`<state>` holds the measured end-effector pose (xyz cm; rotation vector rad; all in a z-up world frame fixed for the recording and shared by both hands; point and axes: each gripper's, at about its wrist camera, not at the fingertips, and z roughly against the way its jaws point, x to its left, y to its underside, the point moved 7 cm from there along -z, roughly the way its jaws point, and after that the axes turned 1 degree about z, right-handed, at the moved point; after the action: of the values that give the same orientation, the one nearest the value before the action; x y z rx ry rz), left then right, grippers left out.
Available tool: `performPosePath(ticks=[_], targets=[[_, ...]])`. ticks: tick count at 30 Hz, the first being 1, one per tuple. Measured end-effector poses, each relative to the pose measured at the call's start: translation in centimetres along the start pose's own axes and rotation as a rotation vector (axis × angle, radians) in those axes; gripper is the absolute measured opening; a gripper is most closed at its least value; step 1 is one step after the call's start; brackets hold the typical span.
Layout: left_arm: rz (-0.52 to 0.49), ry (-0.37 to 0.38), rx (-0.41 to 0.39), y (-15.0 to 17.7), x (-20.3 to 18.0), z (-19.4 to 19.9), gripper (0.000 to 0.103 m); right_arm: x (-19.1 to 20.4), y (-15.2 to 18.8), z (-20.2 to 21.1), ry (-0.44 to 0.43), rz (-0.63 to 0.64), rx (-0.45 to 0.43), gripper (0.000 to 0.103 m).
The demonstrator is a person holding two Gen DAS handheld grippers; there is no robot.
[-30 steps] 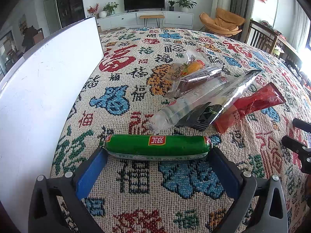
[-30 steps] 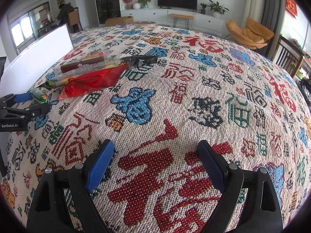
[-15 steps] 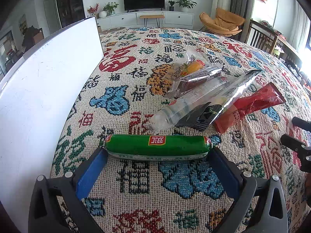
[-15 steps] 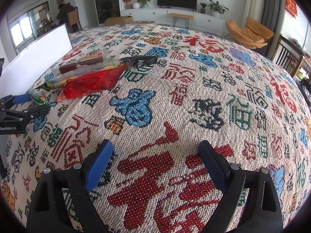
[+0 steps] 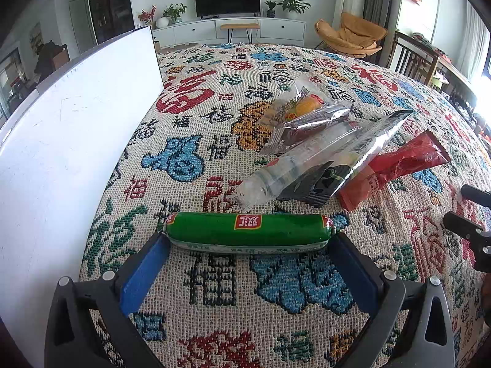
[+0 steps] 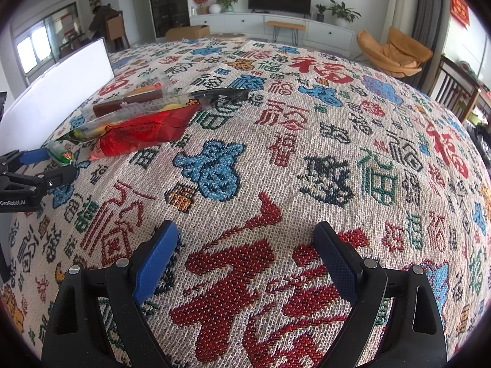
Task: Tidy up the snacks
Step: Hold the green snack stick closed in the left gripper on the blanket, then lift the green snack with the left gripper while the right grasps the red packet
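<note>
A green sausage stick (image 5: 248, 228) lies crosswise on the patterned tablecloth, its two ends at the tips of my left gripper (image 5: 249, 239), whose jaws stand wide apart. Behind it lies a pile of snack packs: a clear pack (image 5: 294, 165), a silver-black pack (image 5: 365, 147), a red pack (image 5: 396, 165), a dark silver pack (image 5: 310, 125) and a pack with orange contents (image 5: 297, 104). My right gripper (image 6: 245, 245) is open and empty over bare cloth, right of the pile. The red pack (image 6: 144, 132) and the sausage's end (image 6: 61, 155) show at its left.
A white board (image 5: 67, 141) stands upright along the table's left side, also seen in the right wrist view (image 6: 58, 95). The left gripper (image 6: 33, 171) shows at the right view's left edge. The cloth (image 6: 337, 153) stretches far right. Chairs stand beyond the table's far edge.
The left gripper and snacks have not moved. The right gripper has shifted very slightly; its view sits a little lower.
</note>
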<state>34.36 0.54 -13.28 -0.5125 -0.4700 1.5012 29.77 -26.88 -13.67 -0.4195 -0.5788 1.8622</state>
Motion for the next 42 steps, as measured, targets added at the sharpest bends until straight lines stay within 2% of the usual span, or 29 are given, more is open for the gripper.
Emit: performPosePath(ticks=[24,27,29,32,35,38,42], targets=[[0.021,-0.012,0.007,0.2,0.0,0.2,0.103,0.0,0.0,0.0,-0.004,-0.005,-0.001,0.093],[0.019,-0.007,0.096,2.3,-0.1,1.6,0.103,-0.1,0.0,0.0,-0.004,-0.005,-0.001,0.093],[0.015,-0.012,0.122,4.7,0.0,3.3,0.103,0.0,0.0,0.0,-0.004,-0.005,-0.001,0.093],[0.009,-0.016,0.091,7.8,0.1,5.5,0.103,-0.1,0.0,-0.1,-0.001,-0.003,0.000,0.093],[0.013,-0.025,0.048,9.5,0.0,6.9,0.103,0.0,0.0,0.0,-0.001,-0.001,0.001,0.093],[0.014,-0.026,0.046,9.6,-0.1,7.0,0.103,0.8,-0.9,0.7,-0.054,0.084,0.072,0.088],[0.022,-0.028,0.033,9.3,0.0,6.7,0.103,4.8,-7.0,5.9,-0.168,0.310,-0.104,0.091]])
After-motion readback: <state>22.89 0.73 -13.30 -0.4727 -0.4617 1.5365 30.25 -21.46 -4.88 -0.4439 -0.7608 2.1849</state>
